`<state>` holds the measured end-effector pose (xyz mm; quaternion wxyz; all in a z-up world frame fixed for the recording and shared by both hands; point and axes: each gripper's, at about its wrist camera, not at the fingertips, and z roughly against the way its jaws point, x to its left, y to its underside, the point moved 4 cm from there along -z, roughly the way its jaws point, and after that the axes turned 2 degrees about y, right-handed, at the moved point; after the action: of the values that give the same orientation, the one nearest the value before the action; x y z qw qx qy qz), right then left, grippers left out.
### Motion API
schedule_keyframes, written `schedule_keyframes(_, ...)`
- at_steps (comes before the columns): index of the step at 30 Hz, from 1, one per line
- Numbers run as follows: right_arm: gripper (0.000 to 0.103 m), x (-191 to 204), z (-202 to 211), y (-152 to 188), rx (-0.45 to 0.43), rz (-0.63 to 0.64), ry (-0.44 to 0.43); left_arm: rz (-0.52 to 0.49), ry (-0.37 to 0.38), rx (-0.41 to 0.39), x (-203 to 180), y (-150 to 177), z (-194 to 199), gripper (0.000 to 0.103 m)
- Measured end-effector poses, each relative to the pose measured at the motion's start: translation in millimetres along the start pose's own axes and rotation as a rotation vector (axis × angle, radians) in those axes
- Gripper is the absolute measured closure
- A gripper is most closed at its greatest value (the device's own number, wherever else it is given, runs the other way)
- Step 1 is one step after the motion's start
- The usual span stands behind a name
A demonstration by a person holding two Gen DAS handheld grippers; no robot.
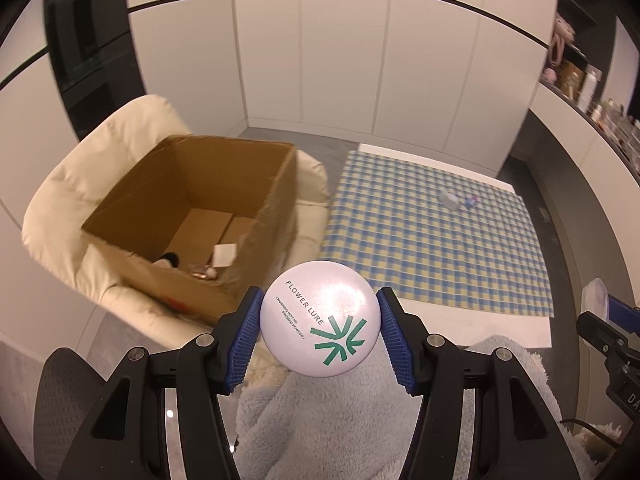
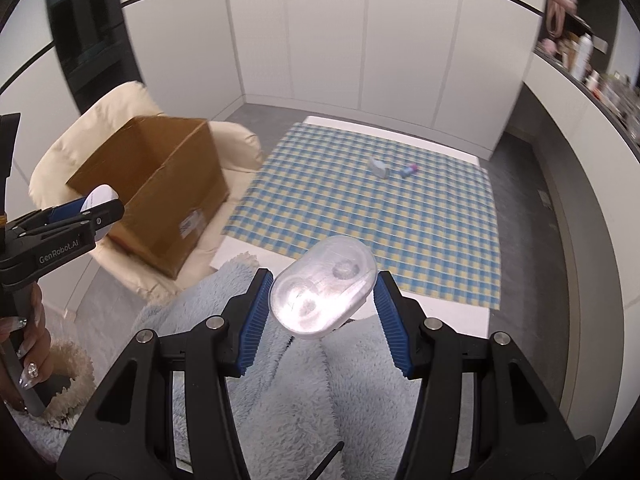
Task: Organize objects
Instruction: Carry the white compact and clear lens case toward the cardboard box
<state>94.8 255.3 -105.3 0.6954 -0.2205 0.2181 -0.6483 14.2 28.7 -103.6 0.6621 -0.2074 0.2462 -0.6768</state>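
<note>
My left gripper (image 1: 319,322) is shut on a round white powder compact (image 1: 320,318) printed "FLOWER LURE" with a green mark. An open cardboard box (image 1: 192,216) stands to its upper left on a cream chair, with a few small items in its bottom. My right gripper (image 2: 322,306) is shut on a clear oval plastic case (image 2: 324,298). In the right wrist view the left gripper (image 2: 86,216) shows at the left, close to the box (image 2: 160,188). Two small items, a pale one (image 2: 379,167) and a blue-pink one (image 2: 409,169), lie on the checked cloth (image 2: 380,220).
The blue-and-yellow checked cloth (image 1: 432,232) covers a white table. A cream padded chair (image 1: 64,208) holds the box. A person's fluffy light-blue sleeve (image 2: 312,400) lies under both grippers. Shelves with bottles (image 2: 584,56) run along the right wall.
</note>
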Motion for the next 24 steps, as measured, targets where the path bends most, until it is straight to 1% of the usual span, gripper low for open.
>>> schedule_keyframes(6, 0.048, 32, -13, -4, 0.010, 0.055, -0.056, 0.048, -0.042, 0.006, 29, 7, 4, 0.045)
schedule_keyframes(12, 0.048, 60, -22, -6, 0.018, 0.111, -0.106, 0.078, -0.068, 0.013, 44, 11, 3, 0.045)
schedule_keyframes(17, 0.048, 72, -29, -11, 0.030, 0.129, -0.126, 0.097, -0.082, 0.024, 53, 13, 0, 0.045)
schedule_keyframes(24, 0.048, 92, -35, -17, 0.030, 0.167, -0.164, 0.141, -0.122, 0.032, 76, 20, 4, 0.045)
